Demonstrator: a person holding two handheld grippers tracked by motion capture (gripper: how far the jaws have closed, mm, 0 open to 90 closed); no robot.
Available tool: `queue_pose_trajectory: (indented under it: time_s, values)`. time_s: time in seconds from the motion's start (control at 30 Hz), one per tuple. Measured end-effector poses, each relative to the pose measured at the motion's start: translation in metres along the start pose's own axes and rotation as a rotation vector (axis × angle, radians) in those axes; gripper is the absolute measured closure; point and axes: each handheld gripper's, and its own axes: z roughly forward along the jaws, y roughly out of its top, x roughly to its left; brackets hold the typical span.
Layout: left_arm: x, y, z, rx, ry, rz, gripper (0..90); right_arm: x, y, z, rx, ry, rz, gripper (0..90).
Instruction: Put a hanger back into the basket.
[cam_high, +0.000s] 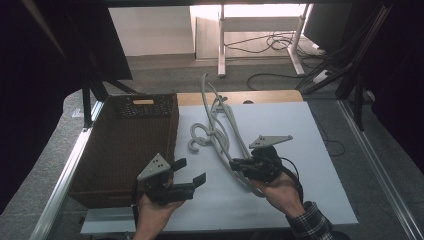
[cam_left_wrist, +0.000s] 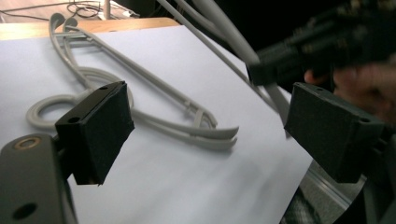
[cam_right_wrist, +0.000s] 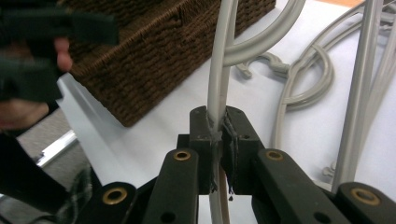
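The right gripper (cam_high: 239, 165) has its fingers clamped tight on a grey hanger (cam_right_wrist: 219, 70), lifted clear of the white table (cam_high: 300, 150). At its 11 o'clock more hangers (cam_high: 210, 135) lie tangled on the table. The left gripper (cam_high: 192, 172), at the right one's 8 o'clock, stands with its fingers wide apart and nothing between them, just beside the basket (cam_high: 125, 145) at the table's 9 o'clock.

Grey carpet floor (cam_high: 165, 75) stretches beyond the table (cam_high: 320, 150). A pale wall (cam_high: 150, 30) stands at the back, brightly lit, with white desk legs (cam_high: 221, 45) before it. Black cables (cam_high: 272, 42) coil on the floor; a dark monitor (cam_high: 327, 22) stands right.
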Motion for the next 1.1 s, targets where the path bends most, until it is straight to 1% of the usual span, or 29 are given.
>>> queue_pose_trajectory:
  time_s: [0.03, 0.07, 0.1, 0.17, 0.23, 0.3, 0.33, 0.37, 0.43, 0.5, 0.53, 0.57, 0.67, 0.7, 0.73, 0.77, 0.8, 0.83, 0.87, 0.9, 0.97, 1.0, 1.03, 1.1]
  values:
    - [0.000, 0.000, 0.000, 0.000, 0.000, 0.000, 13.9, 0.001, -0.001, 0.000, -0.002, -0.008, -0.006, 82.7]
    - [0.002, 0.002, 0.002, -0.005, -0.010, -0.007, 13.9, 0.001, -0.001, 0.000, -0.002, -0.008, -0.006, 82.7]
    - [0.005, 0.007, 0.006, -0.011, -0.015, -0.024, 13.7, 0.002, -0.003, 0.001, -0.004, -0.006, -0.004, 82.7]
    - [0.007, 0.010, 0.009, -0.020, -0.011, -0.035, 14.6, 0.002, -0.005, 0.003, -0.003, -0.005, -0.002, 82.7]
    - [0.008, 0.011, 0.010, -0.027, -0.010, -0.041, 16.6, 0.002, -0.006, 0.004, -0.007, -0.004, 0.003, 82.7]
    - [0.011, 0.014, 0.015, -0.051, -0.019, -0.071, 18.4, 0.005, -0.008, 0.006, -0.019, 0.000, 0.014, 82.7]
    - [0.011, 0.014, 0.015, -0.051, -0.019, -0.071, 19.6, 0.005, -0.008, 0.006, -0.019, 0.000, 0.014, 82.7]
    - [0.012, 0.015, 0.016, -0.059, -0.022, -0.080, 19.6, 0.006, -0.008, 0.007, -0.023, 0.009, 0.022, 82.6]
    - [0.015, 0.016, 0.019, -0.075, -0.039, -0.097, 23.2, 0.011, -0.009, 0.008, -0.038, 0.023, 0.031, 82.7]
    - [0.015, 0.016, 0.020, -0.086, -0.056, -0.104, 25.1, 0.013, -0.009, 0.008, -0.049, 0.041, 0.041, 82.6]
    - [0.015, 0.016, 0.020, -0.086, -0.056, -0.104, 26.3, 0.014, -0.009, 0.009, -0.055, 0.050, 0.044, 82.7]
    - [0.017, 0.015, 0.022, -0.096, -0.079, -0.107, 27.1, 0.016, -0.009, 0.009, -0.059, 0.055, 0.045, 82.6]
    - [0.019, 0.015, 0.023, -0.106, -0.115, -0.116, 31.4, 0.018, -0.009, 0.010, -0.065, 0.078, 0.055, 82.6]
    - [0.019, 0.015, 0.023, -0.106, -0.115, -0.116, 32.7, 0.019, -0.008, 0.010, -0.064, 0.084, 0.058, 82.7]
    - [0.021, 0.014, 0.024, -0.114, -0.150, -0.127, 34.6, 0.019, -0.009, 0.011, -0.064, 0.087, 0.059, 82.6]
    - [0.021, 0.014, 0.024, -0.114, -0.150, -0.127, 36.3, 0.020, -0.009, 0.011, -0.064, 0.094, 0.059, 82.6]
    - [0.022, 0.014, 0.024, -0.117, -0.167, -0.136, 36.3, 0.020, -0.009, 0.011, -0.064, 0.094, 0.059, 82.6]
    - [0.025, 0.013, 0.025, -0.121, -0.185, -0.150, 39.2, 0.021, -0.009, 0.012, -0.066, 0.104, 0.060, 82.6]
    - [0.025, 0.013, 0.025, -0.121, -0.185, -0.150, 40.9, 0.022, -0.009, 0.013, -0.066, 0.110, 0.062, 82.6]
    - [0.026, 0.013, 0.025, -0.122, -0.194, -0.151, 40.9, 0.022, -0.009, 0.013, -0.066, 0.110, 0.062, 82.6]
    - [0.028, 0.013, 0.026, -0.123, -0.205, -0.157, 44.0, 0.022, -0.009, 0.014, -0.071, 0.118, 0.056, 82.6]
    - [0.029, 0.012, 0.027, -0.125, -0.222, -0.164, 46.1, 0.023, -0.009, 0.014, -0.075, 0.135, 0.056, 82.6]
    - [0.029, 0.012, 0.027, -0.128, -0.229, -0.166, 47.2, 0.023, -0.010, 0.015, -0.077, 0.143, 0.058, 82.7]
    - [0.029, 0.012, 0.027, -0.128, -0.232, -0.166, 48.9, 0.024, -0.010, 0.015, -0.078, 0.149, 0.060, 82.6]
